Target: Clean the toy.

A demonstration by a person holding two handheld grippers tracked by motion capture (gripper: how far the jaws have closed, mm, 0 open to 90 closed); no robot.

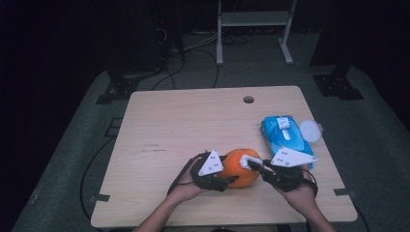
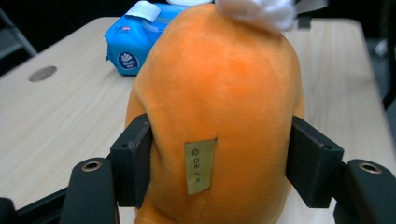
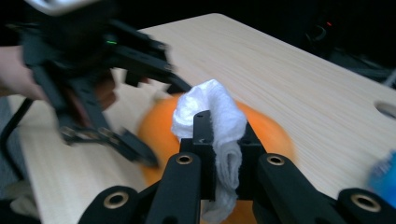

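Observation:
An orange plush toy (image 1: 239,169) lies on the wooden table (image 1: 193,125), near the front edge. My left gripper (image 1: 226,181) comes at it from the left. In the left gripper view its pads (image 2: 133,158) press into both sides of the plush (image 2: 219,93), just beside a small sewn label (image 2: 200,165). My right gripper (image 1: 255,164) reaches in from the right and is shut on a white wipe (image 1: 246,160). In the right gripper view that gripper (image 3: 227,140) pinches the folded wipe (image 3: 210,107) on top of the plush (image 3: 266,130). The left gripper (image 3: 116,93) shows blurred beyond it.
A blue pack of wipes (image 1: 285,135) lies on the table to the right of the plush, with a round white lid (image 1: 310,130) beside it. There is a cable hole (image 1: 248,99) near the far edge. Cables and a white frame stand on the floor behind.

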